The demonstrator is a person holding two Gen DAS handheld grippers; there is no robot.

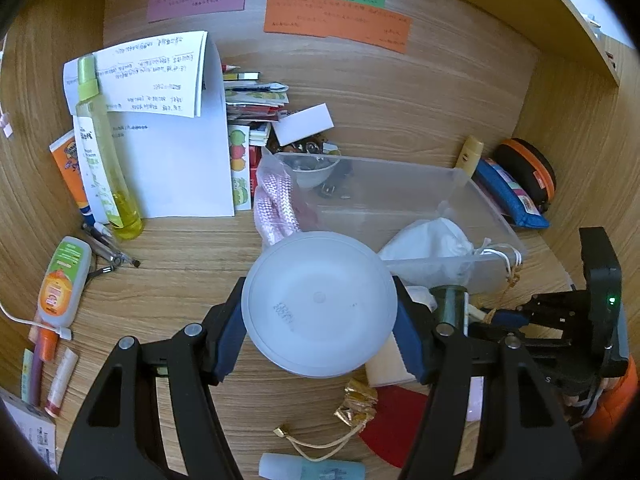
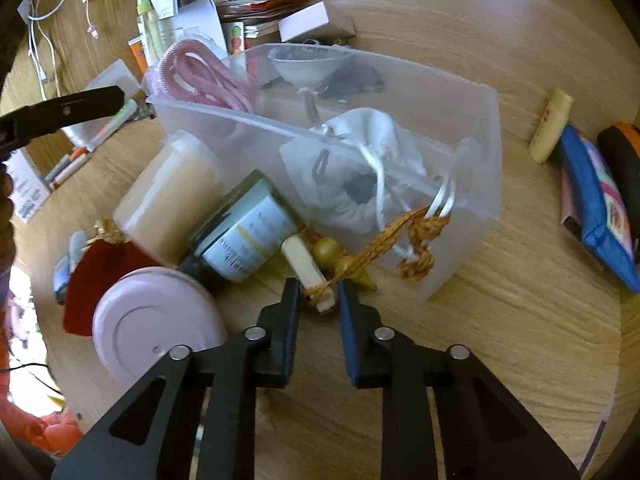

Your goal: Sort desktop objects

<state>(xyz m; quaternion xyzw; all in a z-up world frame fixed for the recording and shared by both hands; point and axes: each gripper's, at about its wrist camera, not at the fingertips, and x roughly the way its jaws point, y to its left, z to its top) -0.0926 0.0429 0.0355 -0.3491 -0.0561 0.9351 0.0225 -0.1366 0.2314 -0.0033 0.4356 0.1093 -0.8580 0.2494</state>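
1. L gripper [image 1: 320, 322]: clamped on a round frosted white container [image 1: 320, 304], blue pads pressed to both its sides, flat base w/ printed date code facing the cam. Held above the wooden desk [image 1: 192, 264], just in front of the clear plastic bin [image 1: 400, 184].
2. R gripper [image 2: 319, 300]: jaws apart w/ a narrow gap, gripping nothing. Tips sit at the orange-gold cord [image 2: 384, 236] w/ olive beads [image 2: 326, 250], which trails from the bin's near wall [image 2: 460, 240] onto the desk. Contact w/ cord: cannot tell.
3. Bin contents: white drawstring pouch [image 2: 360, 160], pink rope [image 2: 200, 76] at far-left corner, small white bowl [image 2: 302, 66] at far end.
4. Beside bin, left side in R wrist view: dark-green jar w/ pale label [image 2: 244, 236] lying on its side, cream cylinder jar [image 2: 168, 196] tilted next to it, pink round lid/tin [image 2: 156, 320] near cam, red pouch [image 2: 100, 276] w/ gold trim.
5. L wrist view, far left: tall yellow spray bottle [image 1: 104, 152] upright against white papers [image 1: 176, 152]; orange-label bottle [image 1: 62, 284] lying flat; pens near it.
6. Right of bin: blue pouch [image 2: 596, 208], cream tube [image 2: 550, 128], well apart from R gripper.
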